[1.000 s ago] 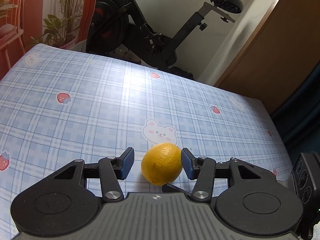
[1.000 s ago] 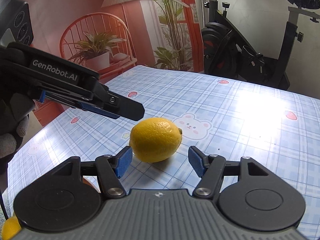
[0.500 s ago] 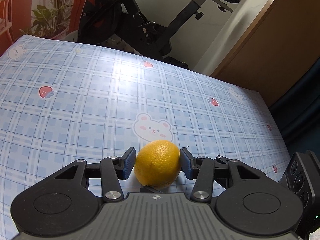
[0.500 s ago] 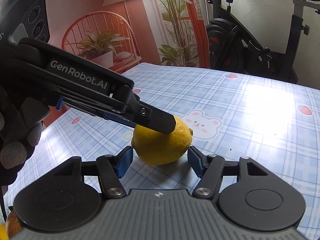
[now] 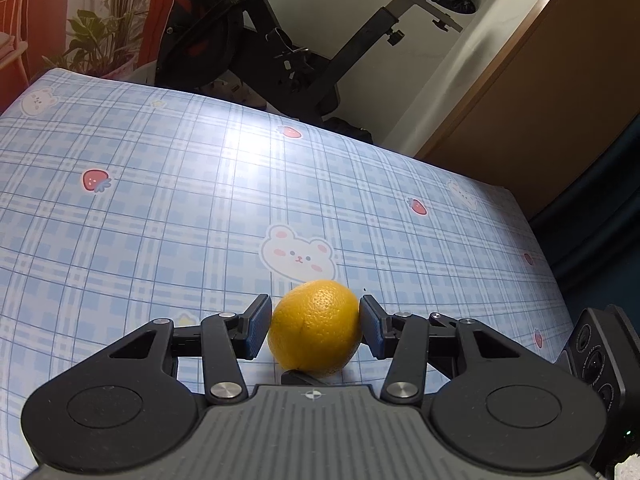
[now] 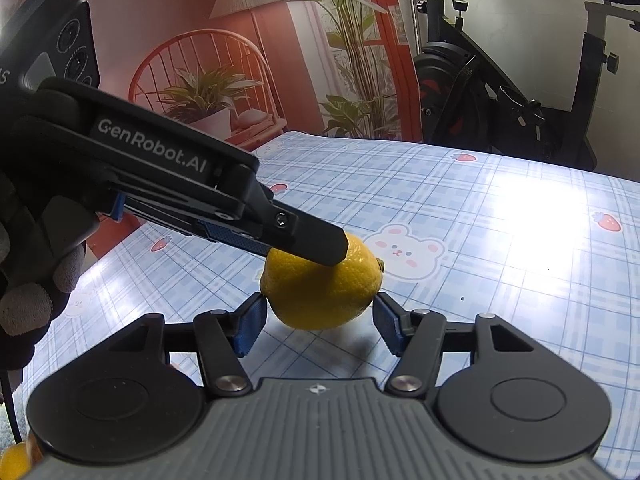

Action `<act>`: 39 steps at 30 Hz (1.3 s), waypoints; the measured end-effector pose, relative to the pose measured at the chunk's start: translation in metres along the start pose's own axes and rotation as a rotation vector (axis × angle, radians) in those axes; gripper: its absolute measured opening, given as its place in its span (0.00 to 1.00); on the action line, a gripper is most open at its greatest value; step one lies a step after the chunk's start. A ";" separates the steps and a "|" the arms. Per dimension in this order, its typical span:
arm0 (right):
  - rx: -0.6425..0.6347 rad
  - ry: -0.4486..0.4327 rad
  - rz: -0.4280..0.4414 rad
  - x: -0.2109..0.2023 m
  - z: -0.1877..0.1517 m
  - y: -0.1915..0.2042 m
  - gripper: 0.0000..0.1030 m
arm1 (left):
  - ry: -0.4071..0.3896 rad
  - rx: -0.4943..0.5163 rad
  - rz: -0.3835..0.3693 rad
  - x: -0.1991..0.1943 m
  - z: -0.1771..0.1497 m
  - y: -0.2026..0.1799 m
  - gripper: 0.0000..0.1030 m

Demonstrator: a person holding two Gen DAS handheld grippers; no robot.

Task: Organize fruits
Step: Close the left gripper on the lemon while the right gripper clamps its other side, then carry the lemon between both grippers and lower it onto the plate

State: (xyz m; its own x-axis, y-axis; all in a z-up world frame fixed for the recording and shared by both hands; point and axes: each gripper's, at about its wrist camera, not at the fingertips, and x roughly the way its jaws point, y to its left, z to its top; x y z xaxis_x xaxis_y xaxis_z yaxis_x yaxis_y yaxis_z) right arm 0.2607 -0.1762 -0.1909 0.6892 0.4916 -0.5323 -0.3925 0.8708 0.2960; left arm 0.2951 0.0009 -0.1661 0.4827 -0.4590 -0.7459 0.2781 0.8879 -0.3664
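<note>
A yellow lemon (image 5: 316,328) lies on the blue plaid tablecloth (image 5: 160,200). My left gripper (image 5: 314,326) has closed on it, with both blue pads against its sides. In the right wrist view the lemon (image 6: 320,284) sits just ahead of my right gripper (image 6: 318,322), whose jaws are open on either side of it without touching. The left gripper (image 6: 304,240) reaches in from the left over the lemon.
An exercise bike (image 5: 280,52) stands beyond the table's far edge. A wooden cabinet (image 5: 552,92) is at the right. Another yellow fruit (image 6: 14,460) shows at the bottom left corner of the right wrist view. Potted plants (image 6: 208,96) stand behind the table.
My left gripper has moved forward around the lemon and closed from open until its pads touch it. My right gripper has come closer to the lemon and stays open.
</note>
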 end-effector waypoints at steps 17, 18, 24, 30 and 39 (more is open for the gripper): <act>-0.068 -0.070 -0.008 -0.086 0.007 0.051 0.60 | -0.076 0.098 -0.011 -0.080 -0.028 -0.057 0.50; -0.075 -0.074 -0.013 -0.093 0.005 0.056 0.60 | -0.078 0.109 -0.012 -0.083 -0.031 -0.060 0.50; -0.067 -0.085 -0.021 -0.130 -0.011 0.076 0.60 | -0.072 0.130 -0.036 -0.102 -0.058 -0.074 0.53; -0.056 -0.074 -0.035 -0.150 -0.033 0.097 0.60 | -0.048 0.139 -0.053 -0.112 -0.083 -0.078 0.53; 0.014 -0.013 -0.013 -0.163 -0.057 0.083 0.59 | 0.028 0.184 -0.073 -0.094 -0.100 -0.082 0.53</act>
State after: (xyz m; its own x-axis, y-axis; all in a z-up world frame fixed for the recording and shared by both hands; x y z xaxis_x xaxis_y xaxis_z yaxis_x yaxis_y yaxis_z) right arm 0.0812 -0.1843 -0.1246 0.7023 0.4803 -0.5254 -0.3752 0.8770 0.3001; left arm 0.1443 -0.0258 -0.1216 0.4332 -0.5185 -0.7372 0.4601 0.8306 -0.3138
